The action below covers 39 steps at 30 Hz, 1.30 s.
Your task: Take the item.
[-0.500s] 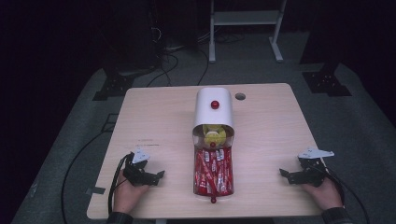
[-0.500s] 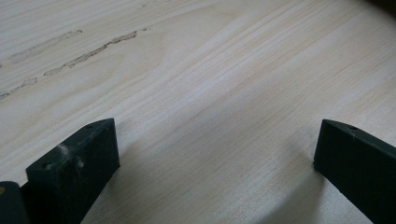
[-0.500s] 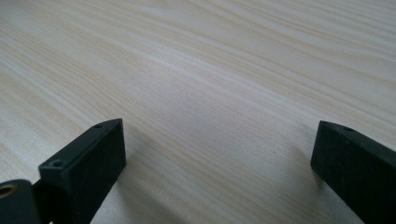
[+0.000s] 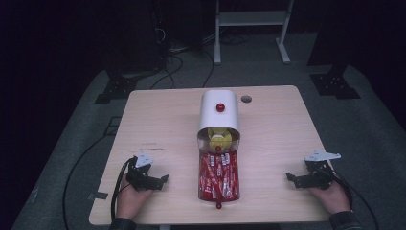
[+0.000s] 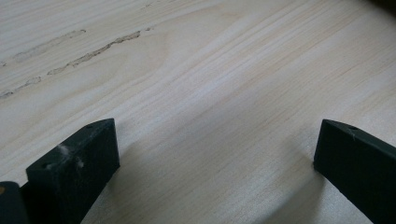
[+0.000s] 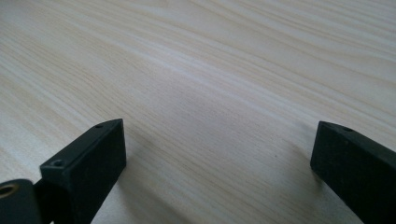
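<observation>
A white box with a rounded lid and a red knob [image 4: 219,114] lies at the middle of the wooden table [image 4: 163,124]. Its open mouth shows something yellow [image 4: 219,140]. A clear tray of several red packets [image 4: 219,176] reaches from that mouth toward the near edge. My left gripper [image 4: 162,179] rests on the table at the near left, held by a hand, and its jaws stand wide apart over bare wood [image 5: 215,154]. At the near right my right gripper [image 4: 290,178] lies the same way, open, with bare wood [image 6: 217,154] between its jaws.
A round cable hole [image 4: 246,99] sits in the tabletop right of the white box. Faint scuff marks [image 5: 93,53] cross the wood ahead of the left gripper. Cables trail over the dark floor at the left, and a white stand [image 4: 250,28] rises behind the table.
</observation>
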Each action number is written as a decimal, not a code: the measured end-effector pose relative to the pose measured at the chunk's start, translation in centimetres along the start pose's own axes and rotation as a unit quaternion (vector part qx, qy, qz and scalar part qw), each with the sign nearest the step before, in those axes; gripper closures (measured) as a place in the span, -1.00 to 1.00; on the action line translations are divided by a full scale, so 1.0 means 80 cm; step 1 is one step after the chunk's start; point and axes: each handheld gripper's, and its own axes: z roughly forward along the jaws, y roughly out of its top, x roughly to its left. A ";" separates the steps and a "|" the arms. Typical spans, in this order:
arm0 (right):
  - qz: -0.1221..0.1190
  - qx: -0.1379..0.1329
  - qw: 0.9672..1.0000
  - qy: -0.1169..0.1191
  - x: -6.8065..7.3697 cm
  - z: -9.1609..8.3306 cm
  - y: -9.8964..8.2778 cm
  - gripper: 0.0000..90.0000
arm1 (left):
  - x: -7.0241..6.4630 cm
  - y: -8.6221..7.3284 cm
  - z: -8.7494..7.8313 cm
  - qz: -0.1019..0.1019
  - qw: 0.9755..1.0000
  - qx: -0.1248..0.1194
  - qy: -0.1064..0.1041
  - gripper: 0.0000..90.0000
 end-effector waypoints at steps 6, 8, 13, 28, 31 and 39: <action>0.006 0.004 1.000 0.008 0.002 -0.002 0.006 -0.94 | 0.000 0.000 0.000 0.000 1.000 0.000 0.000 -1.00; 0.005 0.002 1.000 0.008 0.004 -0.003 0.008 -0.94 | 0.000 0.000 0.000 0.000 1.000 0.000 0.000 -1.00; 0.007 -0.007 1.000 0.014 0.006 -0.008 0.012 -0.94 | 0.000 0.000 0.000 0.000 1.000 0.000 0.000 -1.00; 0.004 -0.034 0.999 0.027 0.016 -0.023 0.025 -0.94 | 0.000 0.000 0.000 0.000 1.000 0.000 0.000 -1.00; -0.003 -0.036 0.999 0.033 0.022 -0.025 0.028 -0.94 | 0.000 0.000 0.000 0.000 1.000 0.000 0.000 -1.00; -0.006 -0.048 0.998 0.048 0.033 -0.031 0.037 -0.94 | 0.000 0.000 0.000 0.000 1.000 0.000 0.000 -1.00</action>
